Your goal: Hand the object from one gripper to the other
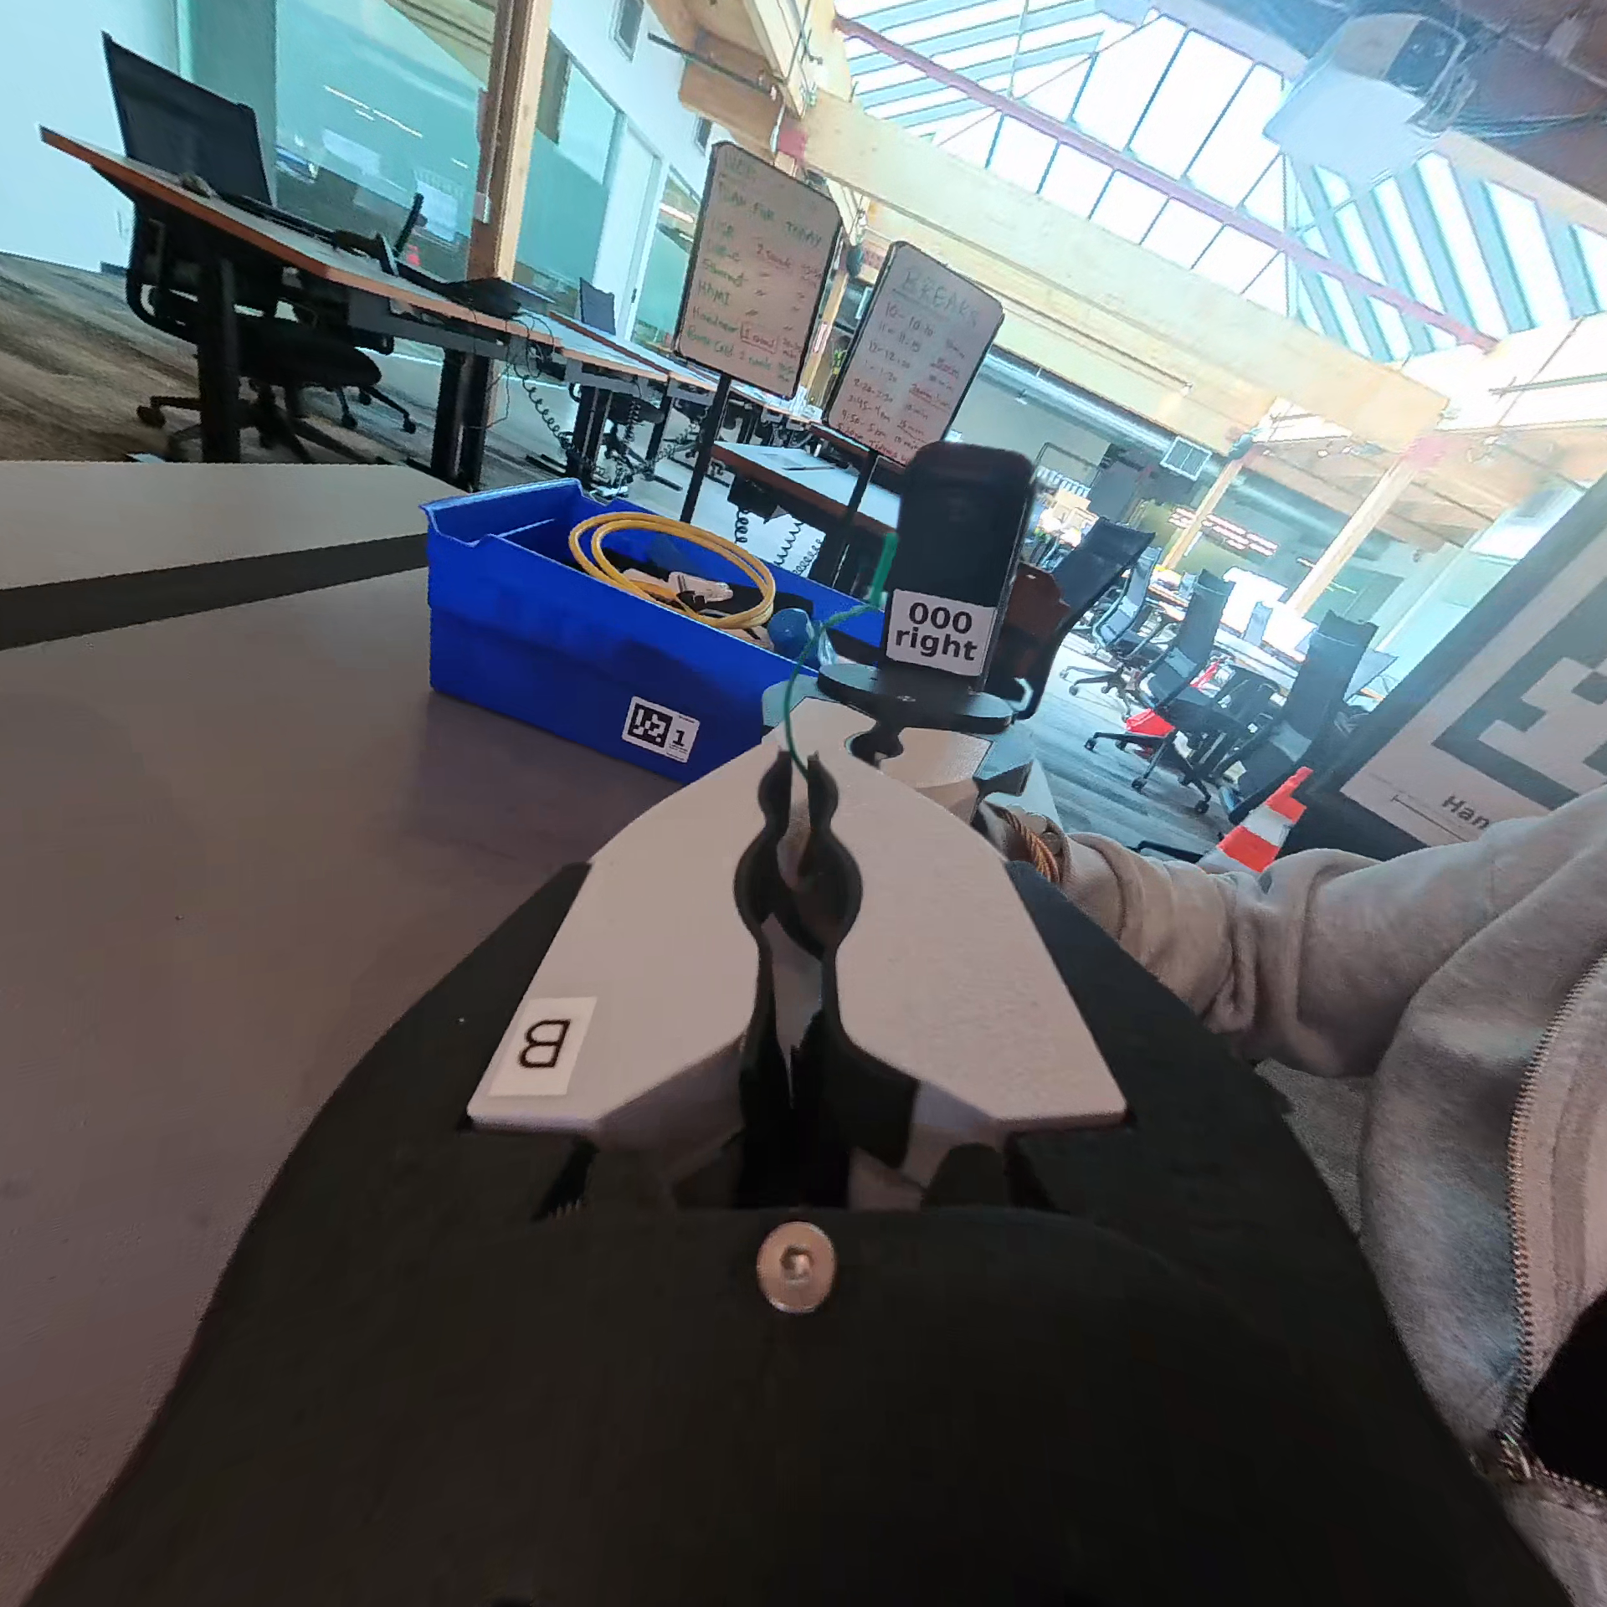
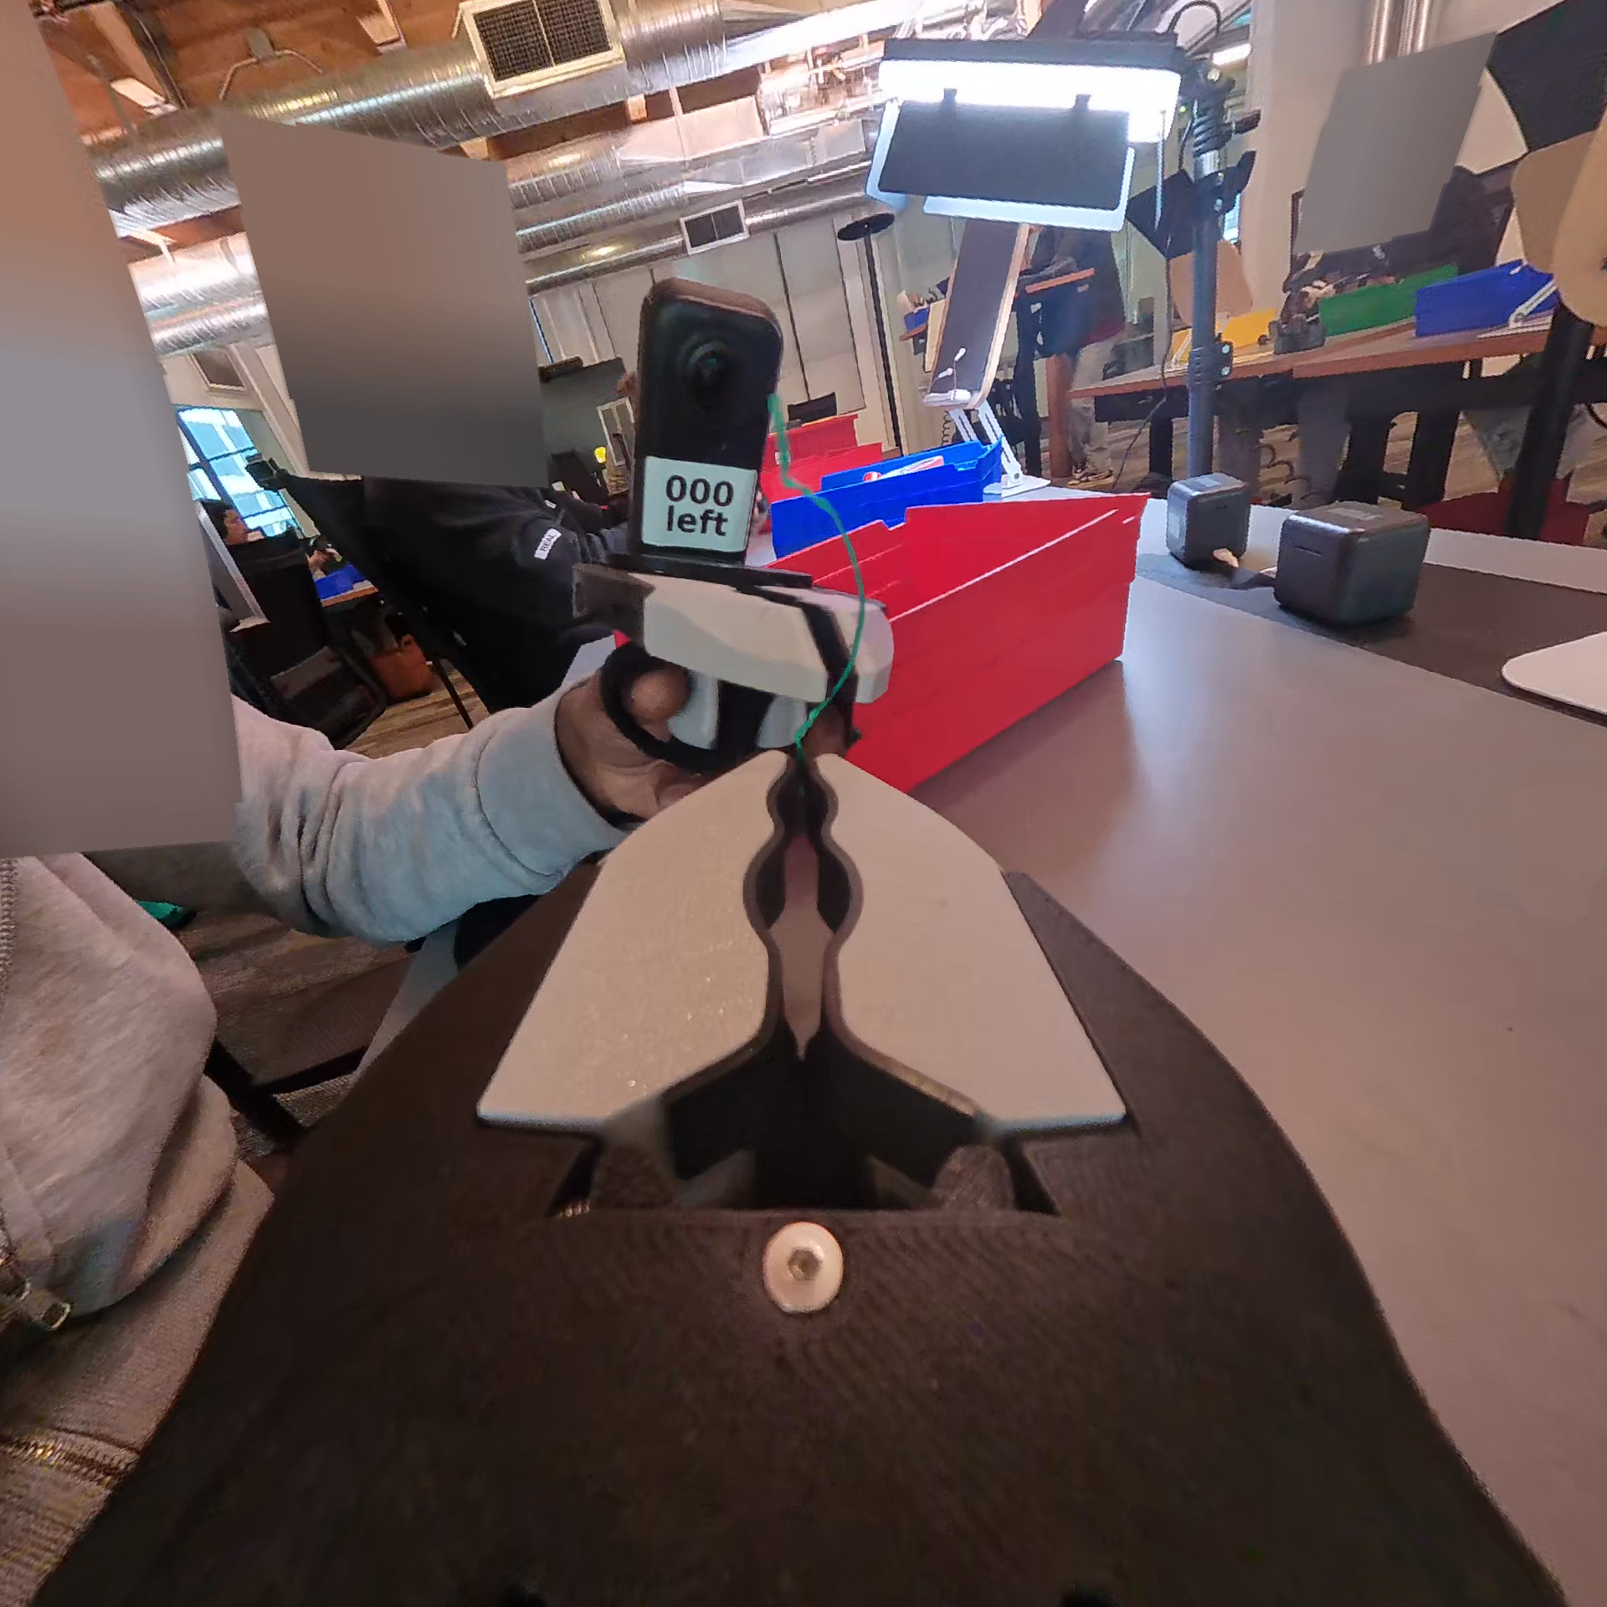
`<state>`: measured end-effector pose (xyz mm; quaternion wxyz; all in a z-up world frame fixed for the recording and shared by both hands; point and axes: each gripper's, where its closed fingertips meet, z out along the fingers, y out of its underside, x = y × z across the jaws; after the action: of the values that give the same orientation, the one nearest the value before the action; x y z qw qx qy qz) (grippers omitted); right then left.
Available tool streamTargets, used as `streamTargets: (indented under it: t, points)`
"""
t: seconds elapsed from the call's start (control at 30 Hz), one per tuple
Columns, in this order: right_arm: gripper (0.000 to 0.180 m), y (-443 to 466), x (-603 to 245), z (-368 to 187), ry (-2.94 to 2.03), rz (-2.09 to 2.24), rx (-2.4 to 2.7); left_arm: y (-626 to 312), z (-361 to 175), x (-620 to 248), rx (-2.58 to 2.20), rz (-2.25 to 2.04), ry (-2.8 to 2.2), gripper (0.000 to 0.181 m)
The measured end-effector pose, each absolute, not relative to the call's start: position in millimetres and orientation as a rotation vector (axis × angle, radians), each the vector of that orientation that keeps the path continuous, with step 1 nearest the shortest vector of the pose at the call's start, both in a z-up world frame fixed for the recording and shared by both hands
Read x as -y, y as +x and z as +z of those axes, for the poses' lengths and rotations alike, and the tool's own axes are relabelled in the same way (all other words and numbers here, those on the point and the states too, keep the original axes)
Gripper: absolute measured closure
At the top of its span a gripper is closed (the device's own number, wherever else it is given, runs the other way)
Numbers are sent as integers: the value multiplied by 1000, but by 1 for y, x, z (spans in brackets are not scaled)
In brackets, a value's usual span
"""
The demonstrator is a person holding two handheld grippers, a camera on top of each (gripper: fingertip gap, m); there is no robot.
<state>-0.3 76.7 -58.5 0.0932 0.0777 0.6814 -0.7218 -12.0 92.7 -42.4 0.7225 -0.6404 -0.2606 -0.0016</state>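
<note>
A thin green wire (image 1: 790,696) sticks out from between my left gripper's (image 1: 798,770) fingertips and curls up to the right. The left gripper's jaws are shut on it. My right gripper (image 1: 835,726), with its camera post, meets the left tip-to-tip just beyond. In the right wrist view the right gripper (image 2: 804,761) is shut on the same green wire (image 2: 858,600). From there the wire runs up across the left gripper's (image 2: 856,652) white fingers and past its camera. Both grippers are held above the grey table (image 1: 261,783).
A blue bin (image 1: 539,626) holding a yellow cable (image 1: 670,556) stands on the table behind the grippers. Stacked red bins (image 2: 1000,609) stand behind them in the right wrist view, with two dark cube devices (image 2: 1348,565) farther right. Grey sleeves (image 2: 391,826) reach in from the table's edge. The tips of both grippers are at nearly the same place.
</note>
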Motion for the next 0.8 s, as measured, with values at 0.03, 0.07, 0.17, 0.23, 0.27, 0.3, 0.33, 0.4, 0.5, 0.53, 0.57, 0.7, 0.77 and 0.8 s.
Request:
streamTargets:
  t: [0.03,0.07,0.17,0.23,0.27,0.3,0.33,0.4,0.5,0.53,0.57,0.7,0.77,0.8]
  points:
    - [179,0,-76,-59,225,-2143,-2030,-12,-43,-93,580,-21,-1409,178]
    - [179,1,-76,-59,213,-2144,-2041,-11,-44,-93,589,-45,-1403,177]
    - [179,4,-75,-60,184,-2144,-2068,-9,-48,-96,592,-123,-1401,175]
    - [179,4,-74,-62,187,-2137,-2084,-5,-45,-98,579,-156,-1385,181]
    - [179,4,-75,-62,182,-2135,-2081,-4,-45,-98,578,-163,-1387,181]
    - [175,4,-76,-61,182,-2136,-2076,-4,-45,-98,575,-164,-1392,181]
    - [164,1,-78,-59,193,-2149,-2060,-5,-46,-97,579,-151,-1401,181]
    - [160,-4,-85,-51,224,-2200,-1999,-8,-51,-94,603,-145,-1414,181]
    - [163,-8,-91,-43,237,-2270,-1937,-7,-56,-96,619,-205,-1416,181]
    - [161,-8,-90,-44,238,-2269,-1947,-6,-58,-98,617,-217,-1423,181]
    - [161,-7,-88,-45,233,-2261,-1961,-4,-60,-101,613,-222,-1433,181]
    - [180,-4,-85,-49,211,-2256,-2001,2,-66,-110,595,-243,-1467,181]
    - [180,-5,-85,-51,212,-2242,-2037,1,-66,-109,569,-205,-1491,176]
    - [180,-6,-86,-52,218,-2227,-2045,-1,-66,-106,554,-156,-1506,166]
